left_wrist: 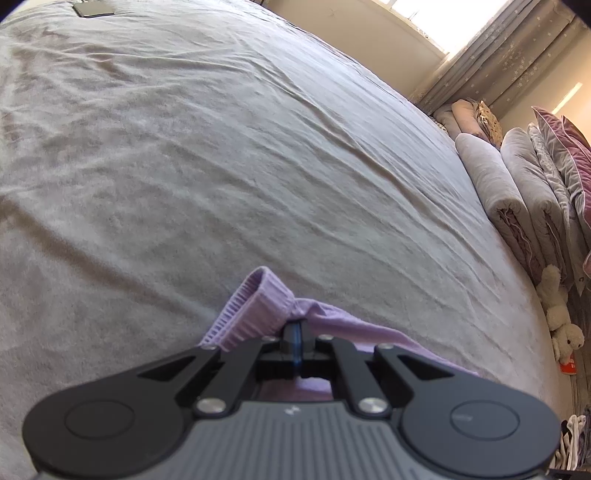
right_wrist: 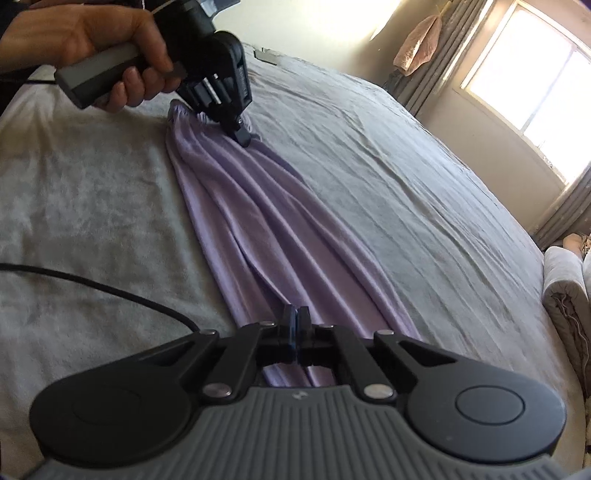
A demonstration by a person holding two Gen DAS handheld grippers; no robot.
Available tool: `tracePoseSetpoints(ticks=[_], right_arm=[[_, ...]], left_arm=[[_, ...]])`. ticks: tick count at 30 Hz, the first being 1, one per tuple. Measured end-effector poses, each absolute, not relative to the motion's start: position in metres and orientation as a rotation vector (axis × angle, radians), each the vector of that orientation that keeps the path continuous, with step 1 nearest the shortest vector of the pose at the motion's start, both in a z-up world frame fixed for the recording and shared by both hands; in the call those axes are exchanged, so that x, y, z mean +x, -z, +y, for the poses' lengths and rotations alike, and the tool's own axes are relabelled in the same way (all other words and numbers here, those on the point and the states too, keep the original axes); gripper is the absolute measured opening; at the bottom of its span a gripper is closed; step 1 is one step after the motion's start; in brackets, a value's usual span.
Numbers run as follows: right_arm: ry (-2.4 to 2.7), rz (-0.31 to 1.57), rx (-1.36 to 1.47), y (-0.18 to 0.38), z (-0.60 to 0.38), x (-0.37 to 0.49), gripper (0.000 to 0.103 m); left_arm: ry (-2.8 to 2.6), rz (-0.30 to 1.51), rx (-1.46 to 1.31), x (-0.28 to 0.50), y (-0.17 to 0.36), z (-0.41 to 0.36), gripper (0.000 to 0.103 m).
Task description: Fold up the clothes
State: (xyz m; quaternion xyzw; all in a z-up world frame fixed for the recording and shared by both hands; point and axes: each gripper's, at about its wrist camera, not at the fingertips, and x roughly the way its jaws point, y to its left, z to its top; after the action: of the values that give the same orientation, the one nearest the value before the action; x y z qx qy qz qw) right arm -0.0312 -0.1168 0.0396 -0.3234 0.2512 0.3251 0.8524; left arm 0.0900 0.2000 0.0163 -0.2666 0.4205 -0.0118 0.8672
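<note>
While stretched, lilac garment (right_wrist: 258, 221) between clamped grippers.

My bed (right_wrist: 388, 177) is covered by a grey, wrinkled sheet (left_wrist: 258, 147) across its whole top. The lilac garment (right_wrist: 258, 229) lies stretched lengthwise on it in long folds, its ribbed end (left_wrist: 255, 310) lifted a little off the sheet. A black cable (right_wrist: 110, 291) trails over the sheet just beside the garment. A flat dark object (left_wrist: 94, 8) rests at the far corner. Rolled bedding (left_wrist: 491, 184) lines one edge.
</note>
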Motion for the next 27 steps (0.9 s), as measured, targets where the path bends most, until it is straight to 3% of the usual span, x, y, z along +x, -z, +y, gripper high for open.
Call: tracePoseSetpoints(ticks=[14, 24, 27], right_arm=[[-0.761, 0.574, -0.588, -0.059, -0.135, -0.046, 0.000], [-0.856, 0.688, -0.524, -0.041, -0.135, -0.037, 0.000], [-0.875, 0.654, -0.437, -0.059, -0.150, -0.032, 0.011]], left_arm=[[0.037, 0.890, -0.568, 0.091, -0.017, 0.203, 0.003], [0.063, 0.889, -0.524, 0.087, -0.023, 0.203, 0.003], [0.074, 0.890, -0.515, 0.086, -0.027, 0.203, 0.004]])
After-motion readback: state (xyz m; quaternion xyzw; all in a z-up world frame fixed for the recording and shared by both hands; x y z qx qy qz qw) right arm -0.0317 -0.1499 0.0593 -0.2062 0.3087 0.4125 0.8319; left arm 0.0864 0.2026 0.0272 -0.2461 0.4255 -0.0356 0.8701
